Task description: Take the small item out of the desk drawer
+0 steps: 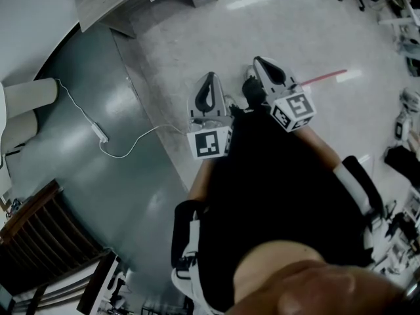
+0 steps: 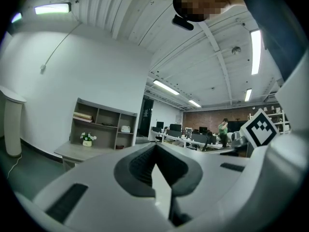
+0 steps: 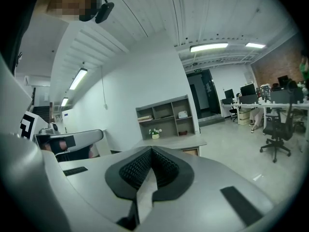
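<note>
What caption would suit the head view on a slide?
Left gripper and right gripper, both shut and empty, held over the floor.

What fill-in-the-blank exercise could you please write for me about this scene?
1. The left tongs and right tongs are both ____, with nothing between them.
2. A ____ cable lies across the floor.
3. The flower pot stands on a ____, in front of the shelf unit.
Missing words: shut; white; desk.
</note>
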Action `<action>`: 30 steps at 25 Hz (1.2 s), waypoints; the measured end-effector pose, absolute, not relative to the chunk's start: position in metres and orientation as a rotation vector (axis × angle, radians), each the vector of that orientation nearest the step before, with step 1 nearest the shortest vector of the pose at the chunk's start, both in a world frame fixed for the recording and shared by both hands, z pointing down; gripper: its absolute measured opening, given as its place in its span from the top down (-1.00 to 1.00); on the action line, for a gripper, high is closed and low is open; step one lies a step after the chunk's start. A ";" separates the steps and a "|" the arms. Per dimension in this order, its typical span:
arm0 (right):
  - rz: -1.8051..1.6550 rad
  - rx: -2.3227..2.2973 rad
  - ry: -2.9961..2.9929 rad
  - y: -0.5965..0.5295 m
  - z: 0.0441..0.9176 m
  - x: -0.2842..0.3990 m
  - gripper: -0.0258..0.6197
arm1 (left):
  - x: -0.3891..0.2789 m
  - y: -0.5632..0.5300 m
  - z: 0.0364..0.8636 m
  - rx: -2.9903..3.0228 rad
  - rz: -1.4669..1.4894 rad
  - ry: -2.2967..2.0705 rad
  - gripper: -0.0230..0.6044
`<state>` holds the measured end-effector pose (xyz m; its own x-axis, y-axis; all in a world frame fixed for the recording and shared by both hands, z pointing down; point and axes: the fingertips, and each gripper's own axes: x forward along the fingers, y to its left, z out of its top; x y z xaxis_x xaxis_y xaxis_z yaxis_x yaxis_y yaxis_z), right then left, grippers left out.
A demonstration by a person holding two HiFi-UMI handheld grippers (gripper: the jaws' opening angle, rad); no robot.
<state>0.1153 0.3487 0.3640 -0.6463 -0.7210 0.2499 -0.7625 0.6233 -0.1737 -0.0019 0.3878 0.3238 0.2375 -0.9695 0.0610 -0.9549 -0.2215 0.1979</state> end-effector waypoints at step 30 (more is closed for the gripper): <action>0.432 1.120 -2.743 0.083 0.369 0.104 0.92 | -0.004 0.131 0.306 2.240 -0.071 -1.948 0.95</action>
